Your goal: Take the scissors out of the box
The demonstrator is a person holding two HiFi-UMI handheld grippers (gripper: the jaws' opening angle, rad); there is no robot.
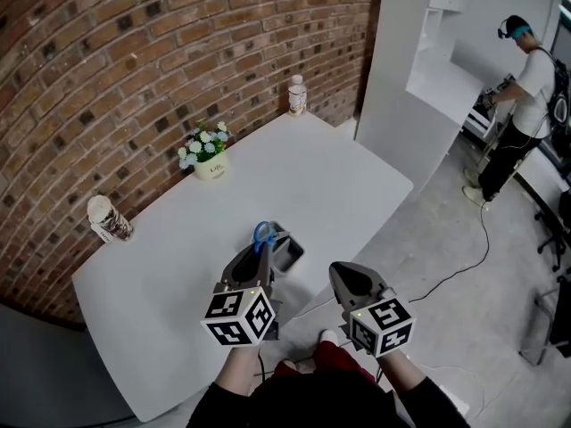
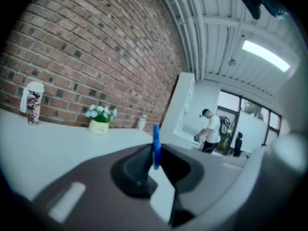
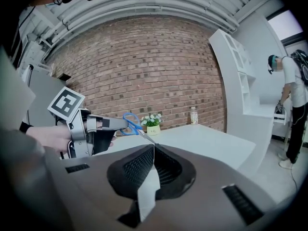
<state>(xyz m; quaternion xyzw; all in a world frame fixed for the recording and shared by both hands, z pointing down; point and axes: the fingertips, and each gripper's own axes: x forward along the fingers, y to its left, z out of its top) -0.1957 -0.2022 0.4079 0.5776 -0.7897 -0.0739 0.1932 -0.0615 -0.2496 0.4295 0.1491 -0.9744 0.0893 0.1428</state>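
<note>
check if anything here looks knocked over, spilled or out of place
Nothing stands out. The left hand-held gripper holds the scissors by their blue handle, near the box. The cup, flowers and bottle stand upright on the table, and nothing is spilled.

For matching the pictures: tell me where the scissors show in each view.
Head view: scissors just below centre, by the table's near edge.
Left gripper view: centre, blue handle edge-on between the tongs.
Right gripper view: left of centre, held by the left gripper.
Shared landmark: the flower pot.
</note>
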